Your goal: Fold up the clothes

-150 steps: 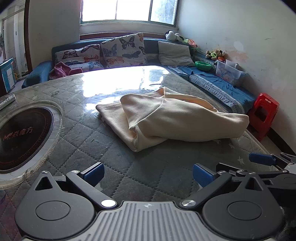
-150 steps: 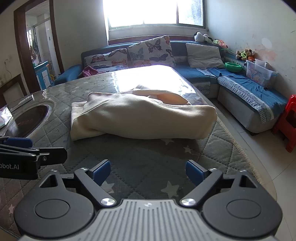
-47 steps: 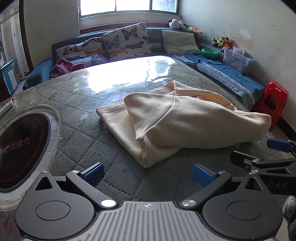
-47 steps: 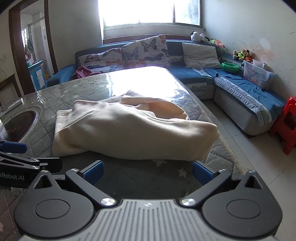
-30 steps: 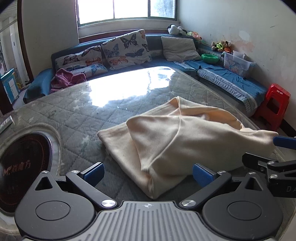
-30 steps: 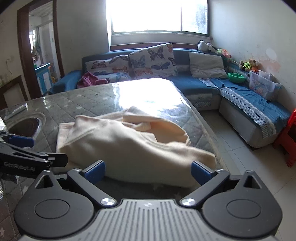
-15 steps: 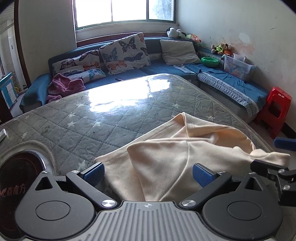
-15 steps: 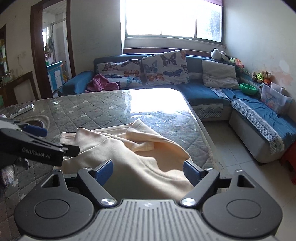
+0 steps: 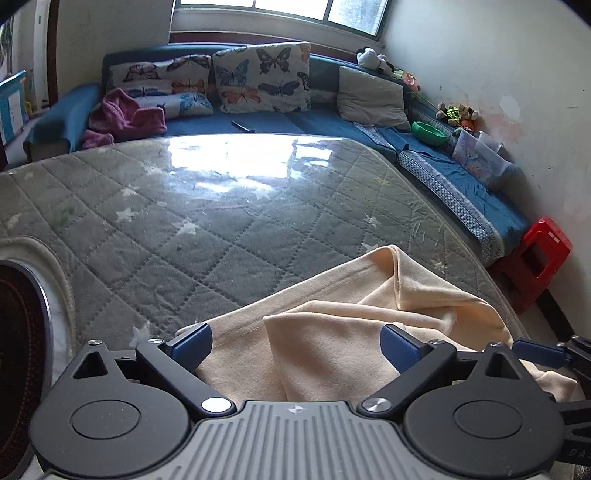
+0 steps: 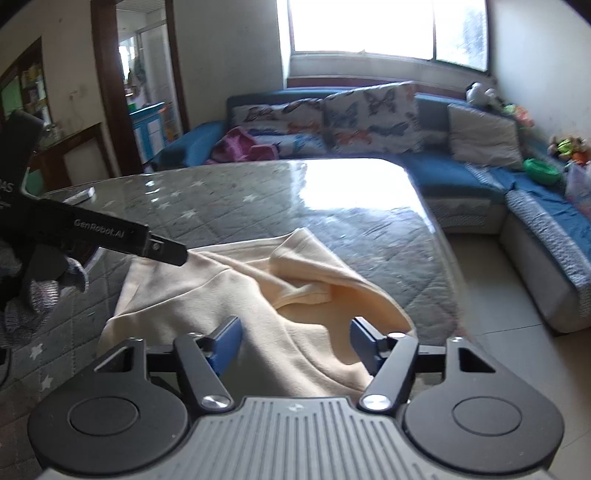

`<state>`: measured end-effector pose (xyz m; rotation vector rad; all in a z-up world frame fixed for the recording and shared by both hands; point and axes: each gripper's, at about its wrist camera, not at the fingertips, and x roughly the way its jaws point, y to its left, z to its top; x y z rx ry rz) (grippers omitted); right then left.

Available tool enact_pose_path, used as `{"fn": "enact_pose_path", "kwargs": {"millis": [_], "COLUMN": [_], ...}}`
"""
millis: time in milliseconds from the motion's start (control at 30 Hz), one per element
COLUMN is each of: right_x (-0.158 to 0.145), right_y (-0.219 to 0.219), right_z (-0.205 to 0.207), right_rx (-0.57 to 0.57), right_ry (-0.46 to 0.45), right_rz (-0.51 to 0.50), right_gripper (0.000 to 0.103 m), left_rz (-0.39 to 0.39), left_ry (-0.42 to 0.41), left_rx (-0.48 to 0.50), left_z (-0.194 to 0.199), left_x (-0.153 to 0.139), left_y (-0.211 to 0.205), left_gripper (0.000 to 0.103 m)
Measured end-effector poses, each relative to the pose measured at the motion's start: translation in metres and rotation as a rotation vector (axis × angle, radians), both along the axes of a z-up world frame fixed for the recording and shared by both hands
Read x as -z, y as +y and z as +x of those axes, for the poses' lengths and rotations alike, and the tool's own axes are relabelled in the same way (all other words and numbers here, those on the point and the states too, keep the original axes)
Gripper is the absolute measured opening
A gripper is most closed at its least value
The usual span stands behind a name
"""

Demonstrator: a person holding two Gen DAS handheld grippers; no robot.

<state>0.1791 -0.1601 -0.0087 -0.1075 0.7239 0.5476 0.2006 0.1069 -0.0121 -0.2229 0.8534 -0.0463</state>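
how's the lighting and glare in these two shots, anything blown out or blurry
Right wrist view: window blown out, glare patch on the table, sofa cushions slightly soft. Left wrist view: sharper, window reflection glaring on the table top; fisheye bends both.

I am working in a home living room. A blue corner sofa (image 9: 295,123) with butterfly-print cushions (image 9: 264,75) runs under a bright window (image 10: 388,27), with stuffed toys (image 9: 456,112) and a green bowl (image 9: 428,132) along its right arm. A quilted grey table cover (image 9: 221,221) lies before me, a red plastic stool (image 9: 535,254) beside it, and a doorway (image 10: 144,74) opens onto another room.
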Motion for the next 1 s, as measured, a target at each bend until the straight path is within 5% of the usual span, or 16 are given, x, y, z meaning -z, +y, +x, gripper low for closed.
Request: {"fn": "enact_pose_path", "kwargs": {"millis": [167, 300, 433, 500, 533, 600, 1000], "right_x": [0.005, 0.002, -0.005, -0.008, -0.009, -0.011, -0.034], "right_y": [-0.004, -0.003, -0.004, -0.003, -0.003, -0.002, 0.021], "right_z": [0.001, -0.011, -0.022, -0.027, -0.029, -0.037, -0.097], "right_rx": [-0.030, -0.039, -0.042, -0.045, -0.049, -0.063, -0.229], "right_ry": [0.067, 0.041, 0.008, -0.001, -0.003, -0.013, -0.063], "right_rz": [0.048, 0.059, 0.063, 0.063, 0.065, 0.071, 0.069], "right_gripper": [0.033, 0.016, 0.011, 0.010, 0.009, 0.009, 0.008], "left_rz": [-0.057, -0.065, -0.089, -0.128, -0.149, -0.190, -0.238], "left_ry": [0.020, 0.002, 0.004, 0.005, 0.006, -0.013, -0.222], "left_rx": [-0.007, -0.031, -0.036, -0.018, -0.006, 0.004, -0.012], "left_z": [0.004, 0.003, 0.006, 0.005, 0.004, -0.001, -0.101], "left_x": [0.009, 0.007, 0.011, 0.012, 0.013, 0.010, -0.046], "left_y": [0.006, 0.008, 0.012, 0.013, 0.014, 0.018, 0.056], "left_gripper": [0.082, 0.082, 0.078, 0.052, 0.027, 0.012, 0.007]}}
